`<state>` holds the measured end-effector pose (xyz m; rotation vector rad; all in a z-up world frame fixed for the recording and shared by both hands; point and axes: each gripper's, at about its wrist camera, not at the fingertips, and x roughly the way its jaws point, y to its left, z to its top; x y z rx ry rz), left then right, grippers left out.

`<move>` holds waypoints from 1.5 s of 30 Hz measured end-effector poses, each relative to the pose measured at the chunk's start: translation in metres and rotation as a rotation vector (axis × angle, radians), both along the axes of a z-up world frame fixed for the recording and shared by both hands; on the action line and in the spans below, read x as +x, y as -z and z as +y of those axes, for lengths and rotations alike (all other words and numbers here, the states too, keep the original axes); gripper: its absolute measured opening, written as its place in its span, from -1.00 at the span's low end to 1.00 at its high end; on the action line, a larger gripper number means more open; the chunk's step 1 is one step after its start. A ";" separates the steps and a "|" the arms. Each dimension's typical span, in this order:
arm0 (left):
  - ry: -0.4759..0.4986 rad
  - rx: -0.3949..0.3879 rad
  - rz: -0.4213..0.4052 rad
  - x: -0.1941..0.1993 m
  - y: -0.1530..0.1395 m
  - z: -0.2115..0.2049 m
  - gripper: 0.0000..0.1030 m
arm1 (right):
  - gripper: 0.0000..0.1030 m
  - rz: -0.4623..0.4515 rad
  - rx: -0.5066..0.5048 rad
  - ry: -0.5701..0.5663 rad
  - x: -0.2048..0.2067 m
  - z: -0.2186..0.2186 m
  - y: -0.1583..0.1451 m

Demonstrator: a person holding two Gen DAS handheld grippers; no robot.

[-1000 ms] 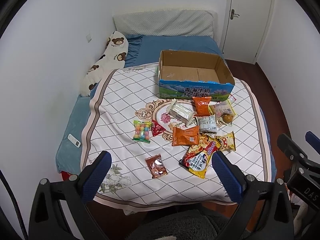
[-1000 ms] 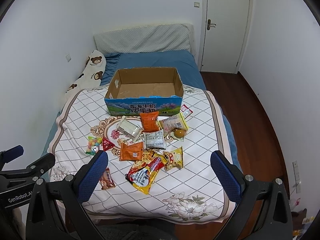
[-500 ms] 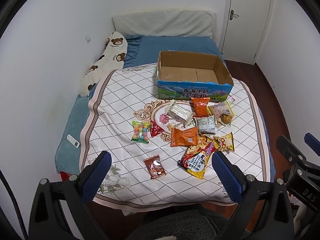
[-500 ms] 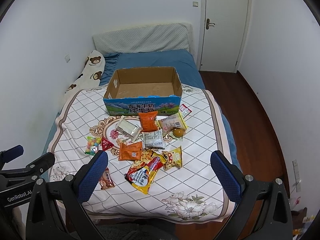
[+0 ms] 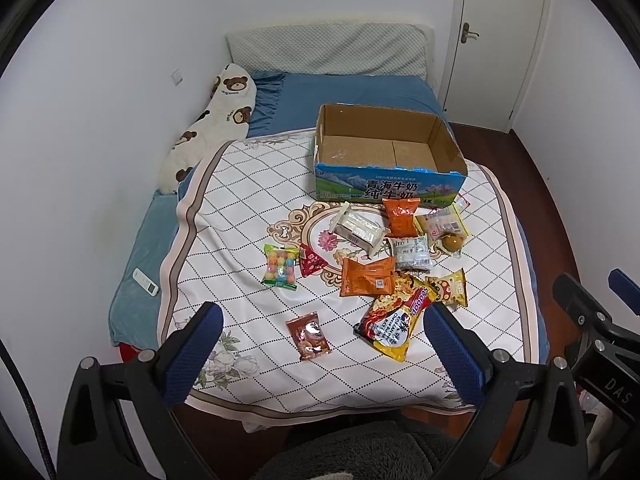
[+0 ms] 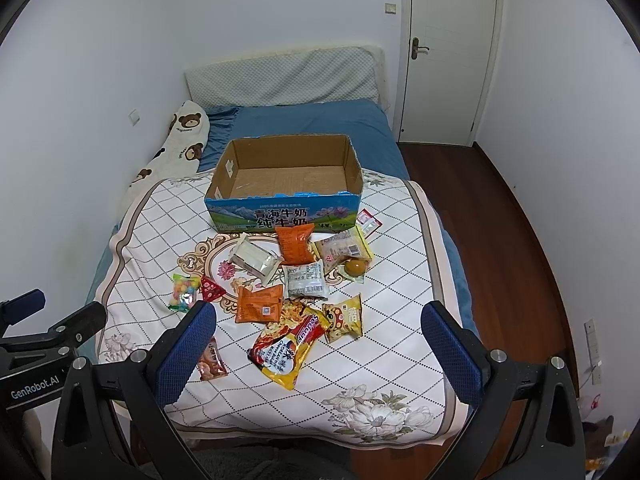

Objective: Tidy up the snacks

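Hovering short of the near edge of the quilt (image 5: 248, 184), the left gripper (image 5: 318, 330) and right gripper (image 6: 318, 330) both had their tongs wide apart and held nothing, while the cardboard box (image 5: 386, 160) sat bare inside toward the quilt's far edge. Snack packets lay scattered between box and near edge: a noodle bag (image 5: 394, 322) overlapping an orange pack (image 5: 366, 276), a candy bag (image 5: 280, 266) toward the left edge, a brown sachet (image 5: 308, 336) nearest. Trouble looked likely with the overlapping packs, since closing on one could drag its neighbour, and slick flat film on soft bedding might slip from the pads (image 6: 186, 354)
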<state>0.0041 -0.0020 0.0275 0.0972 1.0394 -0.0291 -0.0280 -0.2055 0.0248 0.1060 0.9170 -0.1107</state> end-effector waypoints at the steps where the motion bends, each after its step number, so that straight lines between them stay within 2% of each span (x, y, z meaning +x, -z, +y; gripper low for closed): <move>1: 0.000 -0.001 0.000 0.001 0.000 0.000 0.99 | 1.00 0.001 0.001 0.000 0.000 0.000 0.000; 24: 0.003 -0.009 -0.001 0.004 -0.004 0.006 1.00 | 1.00 -0.015 0.004 0.011 0.002 0.000 -0.006; 34: -0.009 -0.012 0.016 0.008 0.006 0.013 1.00 | 1.00 -0.005 0.009 0.009 0.004 0.003 -0.003; 38: -0.052 0.000 0.029 0.018 0.025 0.024 1.00 | 1.00 0.018 0.016 0.014 0.010 0.006 0.009; 40: -0.085 0.008 0.064 0.028 0.043 0.034 1.00 | 1.00 0.047 0.029 0.017 0.018 0.006 0.023; 45: -0.170 -0.002 0.214 0.052 0.111 0.062 1.00 | 1.00 0.191 0.121 0.024 0.050 0.000 0.090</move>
